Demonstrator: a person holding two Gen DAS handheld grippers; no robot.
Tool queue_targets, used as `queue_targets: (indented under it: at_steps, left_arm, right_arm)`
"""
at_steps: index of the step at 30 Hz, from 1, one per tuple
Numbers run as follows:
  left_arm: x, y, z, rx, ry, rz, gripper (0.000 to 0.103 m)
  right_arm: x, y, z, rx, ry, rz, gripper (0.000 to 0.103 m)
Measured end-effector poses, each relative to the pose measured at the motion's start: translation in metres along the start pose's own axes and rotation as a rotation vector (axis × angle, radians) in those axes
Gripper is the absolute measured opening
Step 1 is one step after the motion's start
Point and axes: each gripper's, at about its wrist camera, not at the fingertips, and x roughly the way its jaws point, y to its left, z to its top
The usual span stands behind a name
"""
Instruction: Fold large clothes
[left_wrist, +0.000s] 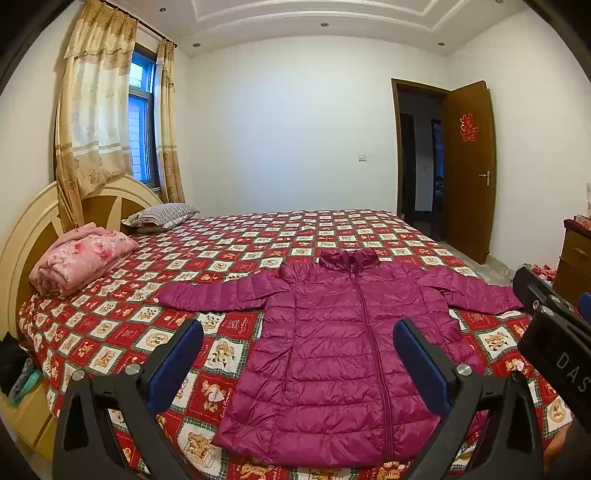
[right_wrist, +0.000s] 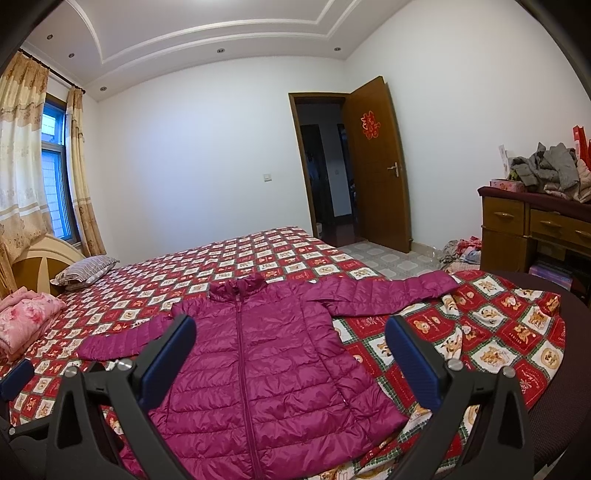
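Observation:
A magenta quilted puffer jacket (left_wrist: 340, 350) lies flat and zipped on the bed, front up, collar far, both sleeves spread sideways. It also shows in the right wrist view (right_wrist: 266, 369). My left gripper (left_wrist: 297, 332) is open and empty, held above the jacket's lower left part. My right gripper (right_wrist: 290, 326) is open and empty above the jacket's middle. The right gripper's body shows at the right edge of the left wrist view (left_wrist: 554, 332).
The bed (left_wrist: 122, 332) has a red and white checked cover. A folded pink blanket (left_wrist: 81, 258) and a striped pillow (left_wrist: 162, 216) lie near the headboard. A wooden dresser (right_wrist: 535, 229) piled with clothes stands right. An open door (right_wrist: 376, 166) is behind.

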Motion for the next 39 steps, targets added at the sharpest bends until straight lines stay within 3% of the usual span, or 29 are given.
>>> queue_targets:
  at_steps: [9, 17, 21, 26, 31, 35, 39]
  left_arm:
    - [0.041, -0.014, -0.011, 0.023, 0.073, -0.016, 0.102]
    - [0.093, -0.014, -0.023, 0.008, 0.161, -0.152, 0.102]
    - [0.140, -0.005, -0.022, 0.020, 0.229, -0.119, 0.102]
    - [0.205, 0.022, -0.007, 0.000, 0.285, -0.063, 0.102]
    - [0.262, 0.038, 0.005, 0.025, 0.323, -0.073, 0.102]
    - [0.314, 0.046, 0.005, 0.037, 0.350, -0.060, 0.102]
    - [0.354, 0.053, -0.007, 0.044, 0.368, -0.020, 0.102]
  right_arm:
    - [0.027, -0.015, -0.014, 0.041, 0.060, -0.031, 0.103]
    - [0.069, -0.055, -0.031, 0.140, 0.161, -0.108, 0.103]
    - [0.095, -0.086, -0.036, 0.176, 0.229, -0.160, 0.103]
    - [0.130, -0.155, -0.027, 0.248, 0.269, -0.276, 0.103]
    - [0.172, -0.233, -0.001, 0.334, 0.282, -0.408, 0.103]
    - [0.222, -0.288, 0.015, 0.432, 0.329, -0.451, 0.102]
    - [0.269, -0.313, 0.020, 0.446, 0.365, -0.468, 0.092]
